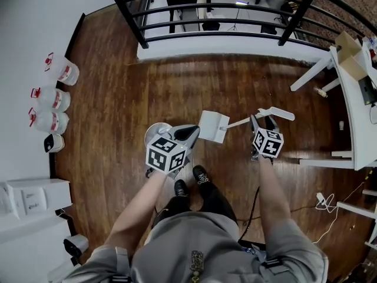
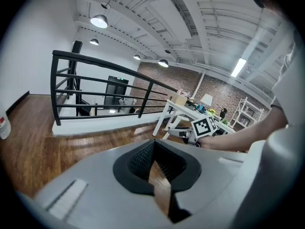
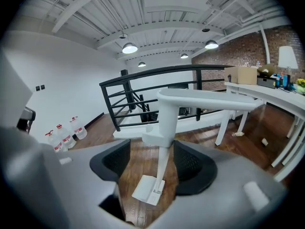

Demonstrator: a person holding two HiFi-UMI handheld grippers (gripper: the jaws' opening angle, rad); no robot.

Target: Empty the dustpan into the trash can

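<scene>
We note wooden floor, black railing at 12 o'clock, white table at 3. Only right gripper view shows right gripper spread wide around dustpan handle, not gripping; left gripper closed, empty.

No readable text, jug labels too small

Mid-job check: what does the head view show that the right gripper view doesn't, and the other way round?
Only the head view: the trash can, partly hidden under the left gripper, and the person's shoes.
Only the right gripper view: how the right gripper stands, jaws apart with the handle of the dustpan between them; also the ceiling lamps.
Both: the dustpan, the bottles by the wall, the railing and the table.
</scene>
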